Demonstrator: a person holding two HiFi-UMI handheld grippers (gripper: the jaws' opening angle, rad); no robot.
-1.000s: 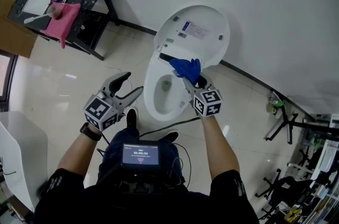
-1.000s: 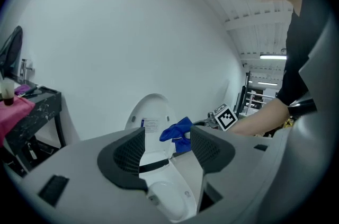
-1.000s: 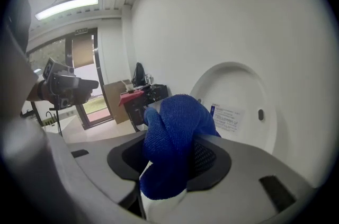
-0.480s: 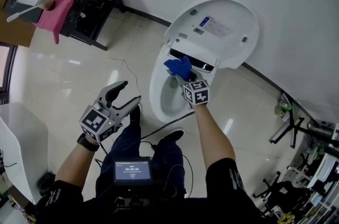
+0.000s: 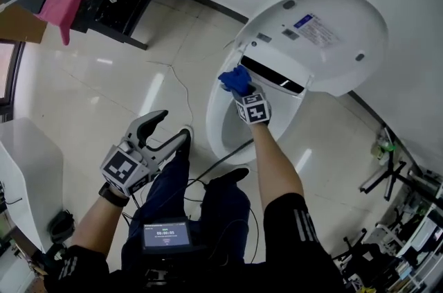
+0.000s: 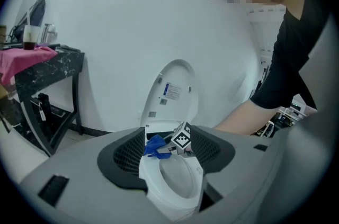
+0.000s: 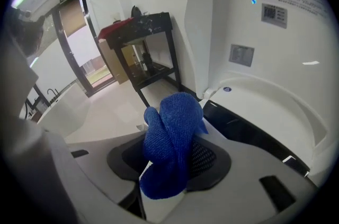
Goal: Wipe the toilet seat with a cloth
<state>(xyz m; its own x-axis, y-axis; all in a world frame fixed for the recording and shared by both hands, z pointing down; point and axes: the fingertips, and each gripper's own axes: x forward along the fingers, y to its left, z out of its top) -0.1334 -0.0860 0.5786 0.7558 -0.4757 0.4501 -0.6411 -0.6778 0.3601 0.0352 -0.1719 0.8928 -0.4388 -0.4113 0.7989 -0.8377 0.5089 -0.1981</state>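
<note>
Right tool (image 5: 241, 90) advanced over seat (image 5: 214, 127), clamping 1 cloth (image 5: 235, 80); left tool (image 5: 173, 127) gaping.

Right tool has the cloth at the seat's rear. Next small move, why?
Probably press the blue cloth onto the toilet seat and drag it forward along the rim: the right tool is shut on it by the hinge, lid up, rim exposed.
</note>
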